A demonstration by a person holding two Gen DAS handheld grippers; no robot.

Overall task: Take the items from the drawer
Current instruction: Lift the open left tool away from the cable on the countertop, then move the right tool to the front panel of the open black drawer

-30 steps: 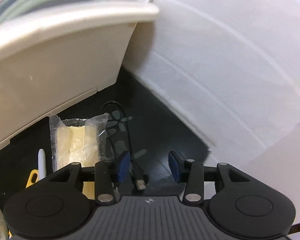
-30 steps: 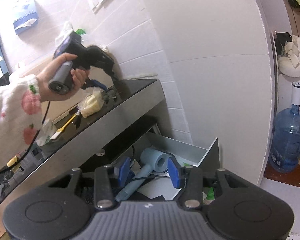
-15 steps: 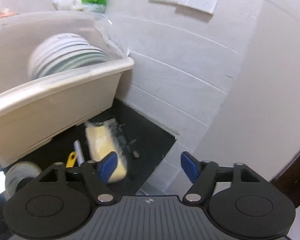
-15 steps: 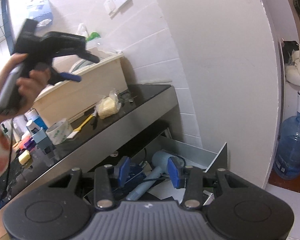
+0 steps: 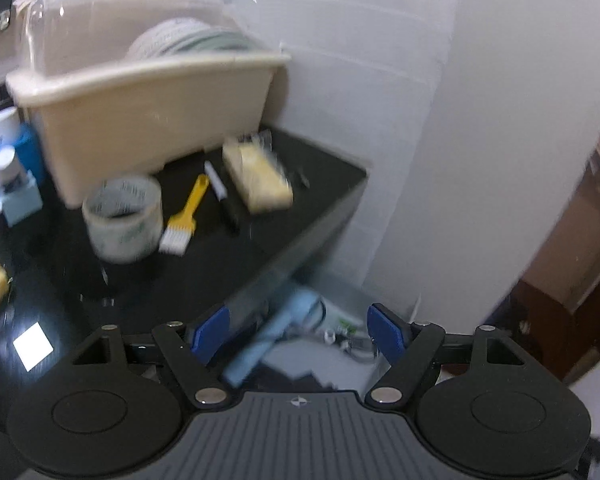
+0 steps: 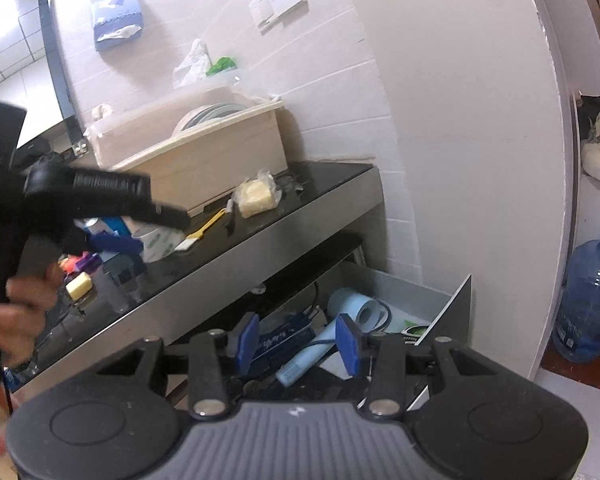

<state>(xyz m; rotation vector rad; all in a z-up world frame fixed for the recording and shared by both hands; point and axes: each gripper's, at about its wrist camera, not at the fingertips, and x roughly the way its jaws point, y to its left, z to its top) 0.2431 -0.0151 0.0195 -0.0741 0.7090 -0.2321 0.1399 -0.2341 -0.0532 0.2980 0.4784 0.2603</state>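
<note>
Indoor light, even and moderately bright, soft shadows. Left wrist view motion-blurred throughout; glare patch on the black countertop [image 5: 33,346]. Right wrist view sharper, only the left gripper [image 6: 111,236] and hand [image 6: 15,300] smear. Strong fisheye bending, dark corners.

Open grey drawer [image 6: 446,300], cluttered.

Glossy black countertop [image 6: 203,256], grey metal drawer [image 6: 416,286].
Beige bin [image 5: 147,120] smooth matt plastic; tape roll [image 5: 121,216] shiny film; yellow sponge [image 5: 257,176] in clear crinkly wrap; brush [image 5: 187,216] plastic; wall tiles [image 6: 340,92] smooth; grippers matt black plastic.
</note>
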